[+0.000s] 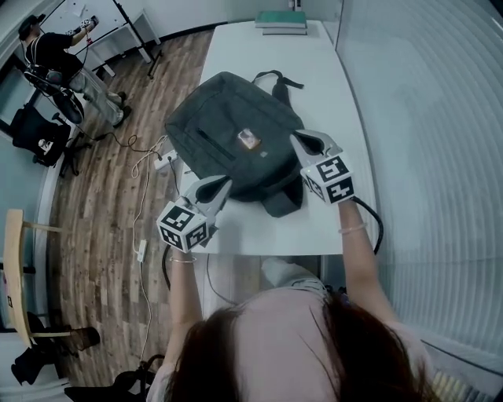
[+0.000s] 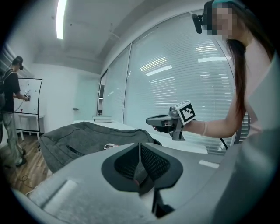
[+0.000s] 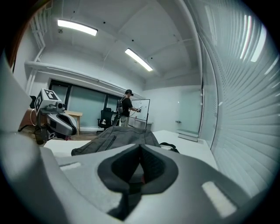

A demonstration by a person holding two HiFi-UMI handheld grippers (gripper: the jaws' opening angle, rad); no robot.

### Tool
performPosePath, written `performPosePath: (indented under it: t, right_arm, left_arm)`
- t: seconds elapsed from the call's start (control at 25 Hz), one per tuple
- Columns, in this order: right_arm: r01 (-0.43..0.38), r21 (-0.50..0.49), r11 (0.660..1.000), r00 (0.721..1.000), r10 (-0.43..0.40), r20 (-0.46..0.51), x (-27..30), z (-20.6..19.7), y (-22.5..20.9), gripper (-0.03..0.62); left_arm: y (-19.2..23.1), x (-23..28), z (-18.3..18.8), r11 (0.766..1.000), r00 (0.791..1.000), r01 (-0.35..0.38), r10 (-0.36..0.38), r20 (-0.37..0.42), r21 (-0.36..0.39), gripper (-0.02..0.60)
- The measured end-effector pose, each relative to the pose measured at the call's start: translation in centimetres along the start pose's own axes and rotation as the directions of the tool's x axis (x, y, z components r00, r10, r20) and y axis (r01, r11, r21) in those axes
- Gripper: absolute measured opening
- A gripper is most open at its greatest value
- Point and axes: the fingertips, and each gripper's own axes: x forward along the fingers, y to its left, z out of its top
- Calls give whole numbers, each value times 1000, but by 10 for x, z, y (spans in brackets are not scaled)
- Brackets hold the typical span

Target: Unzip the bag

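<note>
Soft and slack, the dark bag (image 1: 236, 137) lying flat on the white table (image 1: 236, 43) likely needs its cloth pinned beside the zip (image 2: 73, 149) while the pull is pinched; left gripper (image 1: 222, 184) and right gripper (image 1: 299, 140) hover near it, jaws closed, empty

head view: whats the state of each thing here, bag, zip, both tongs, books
bag: lying flat on the table, not gripped
pocket zip: looks shut
main zip: cannot tell
strap: lying loose at the bag's far end
left tongs: shut, empty
right tongs: shut, empty
books: closed, stacked at the table's far end
</note>
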Motion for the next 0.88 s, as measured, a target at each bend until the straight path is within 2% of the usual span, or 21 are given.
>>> performPosePath:
  t: [0.2, 0.44, 0.68, 0.88]
  right_arm:
    - [55, -25, 998, 997, -53, 62, -15, 16, 17, 3]
    - [130, 25, 991, 984, -132, 117, -41, 32, 40, 3]
    - [175, 99, 980, 976, -186, 114, -64, 34, 59, 3]
    - [182, 100, 978, 977, -191, 99, -84, 33, 81, 3]
  left_arm:
    - [-9, -3, 12, 997, 997, -72, 72, 31, -1, 11]
    - [-23, -21, 24, 990, 986, -142, 142, 83, -14, 9]
    - [-39, -41, 33, 984, 976, -179, 180, 119, -21, 9]
    - [-55, -62, 31, 979, 970, -204, 206, 126, -26, 9]
